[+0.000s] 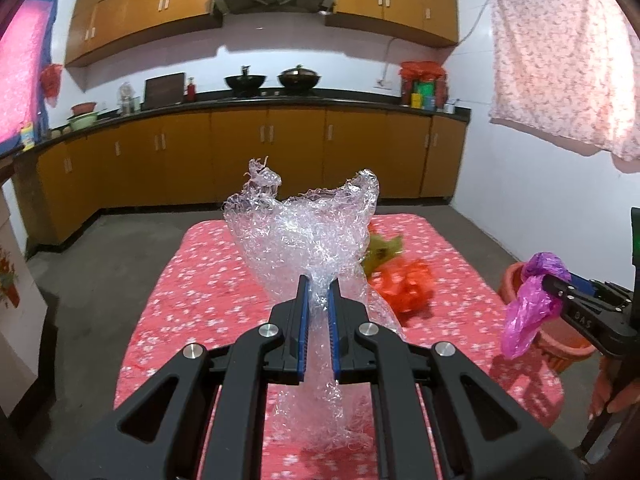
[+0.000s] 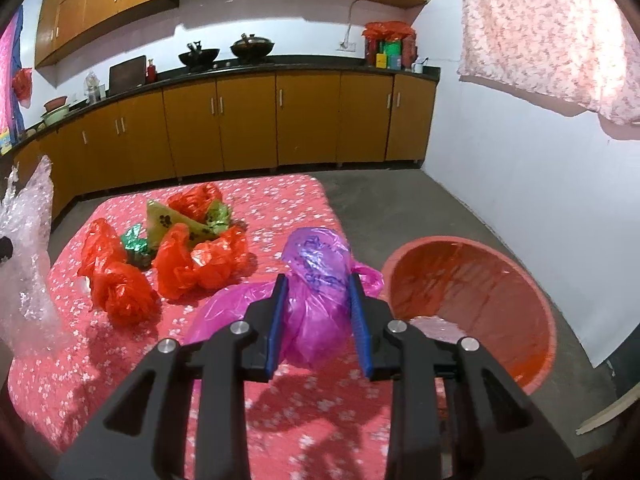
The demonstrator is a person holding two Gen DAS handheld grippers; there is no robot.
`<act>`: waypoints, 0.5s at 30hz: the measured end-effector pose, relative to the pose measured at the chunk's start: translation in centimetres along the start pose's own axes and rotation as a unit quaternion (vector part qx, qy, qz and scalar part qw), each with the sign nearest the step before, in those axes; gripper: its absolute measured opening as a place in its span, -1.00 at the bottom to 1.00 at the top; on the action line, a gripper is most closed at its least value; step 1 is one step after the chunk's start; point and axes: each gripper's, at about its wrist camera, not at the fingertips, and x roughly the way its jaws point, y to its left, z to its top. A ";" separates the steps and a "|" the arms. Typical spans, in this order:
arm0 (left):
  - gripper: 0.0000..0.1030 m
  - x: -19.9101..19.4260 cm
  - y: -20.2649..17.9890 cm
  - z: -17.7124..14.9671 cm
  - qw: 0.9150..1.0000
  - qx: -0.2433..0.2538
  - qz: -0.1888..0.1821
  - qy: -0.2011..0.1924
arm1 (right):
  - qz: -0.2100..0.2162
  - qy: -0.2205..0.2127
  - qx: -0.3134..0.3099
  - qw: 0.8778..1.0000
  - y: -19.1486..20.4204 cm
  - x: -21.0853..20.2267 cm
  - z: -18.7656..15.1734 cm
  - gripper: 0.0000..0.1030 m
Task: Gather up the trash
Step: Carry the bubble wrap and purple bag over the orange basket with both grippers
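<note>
The clear crumpled plastic sheet [image 1: 308,236] is clamped between the nearly closed jaws of the left gripper [image 1: 319,284], above the table [image 1: 208,280]. The purple plastic bag [image 2: 316,284] is clamped in the right gripper [image 2: 318,288], jaws narrow. Red bags [image 2: 200,260] lie ahead-left of it; the red basin [image 2: 480,292] stands just to its right.

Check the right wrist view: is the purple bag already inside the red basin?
No, the purple bag is clamped in the right gripper above the table, left of the red basin.
</note>
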 end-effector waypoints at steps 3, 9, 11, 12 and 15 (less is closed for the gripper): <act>-0.83 -0.1 -1.4 0.2 1.000 0.005 -0.019 0.000 | -0.009 -0.006 0.007 1.000 -1.4 -1.0 0.0 -0.42; -0.83 0.4 -4.3 0.8 0.999 0.017 -0.051 0.001 | -0.032 -0.015 0.021 0.999 -4.4 -2.6 -0.3 -0.42; -0.83 0.6 -5.3 0.9 0.998 0.021 -0.059 0.003 | -0.040 -0.016 0.028 0.999 -5.4 -2.9 -0.4 -0.42; -0.83 0.8 -5.9 1.0 0.998 0.024 -0.066 0.005 | -0.045 -0.017 0.031 0.998 -5.9 -3.0 -0.4 -0.42; -0.83 1.2 -7.1 0.9 0.997 0.029 -0.078 0.010 | -0.057 -0.015 0.038 0.998 -7.5 -3.2 -0.7 -0.42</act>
